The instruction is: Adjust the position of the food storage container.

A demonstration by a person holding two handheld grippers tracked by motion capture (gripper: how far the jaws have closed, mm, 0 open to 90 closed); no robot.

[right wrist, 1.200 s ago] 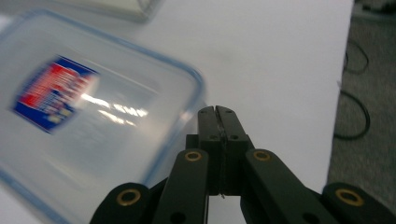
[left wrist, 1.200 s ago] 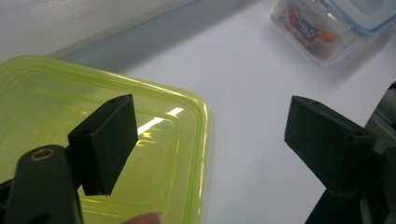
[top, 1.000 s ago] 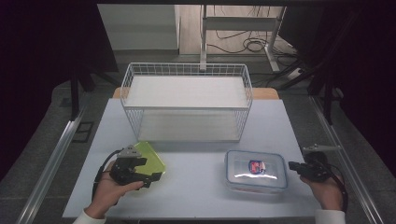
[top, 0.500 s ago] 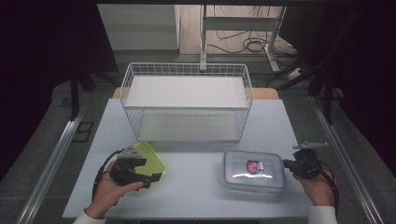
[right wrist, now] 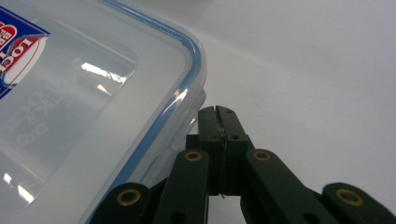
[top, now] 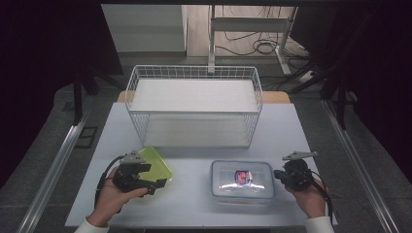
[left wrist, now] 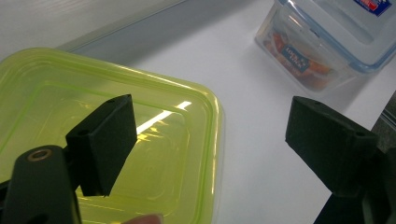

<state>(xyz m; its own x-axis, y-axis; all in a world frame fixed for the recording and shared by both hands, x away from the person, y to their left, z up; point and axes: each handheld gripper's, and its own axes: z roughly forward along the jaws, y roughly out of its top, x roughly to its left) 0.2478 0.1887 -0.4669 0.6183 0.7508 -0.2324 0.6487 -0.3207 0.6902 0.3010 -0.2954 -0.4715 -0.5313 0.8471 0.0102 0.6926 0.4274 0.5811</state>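
Right gripper view: right gripper (right wrist: 219, 112) pressed together, tips beside clear container (right wrist: 93, 116) corner, likely nudging it. Left gripper (left wrist: 210, 140) spread over green lid (left wrist: 154, 140); next, pinch lid edge.

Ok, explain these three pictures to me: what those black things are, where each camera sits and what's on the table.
A person holds a two-fingered grabbing tool in each hand. The high view looks down on the table; the other two cameras ride on the tools. On the table stand a white wire basket, a green tub and a clear box with a blue-edged lid. The left gripper hangs open over the green tub's edge, holding nothing. The right gripper is shut and empty, its tip beside the clear box's corner.
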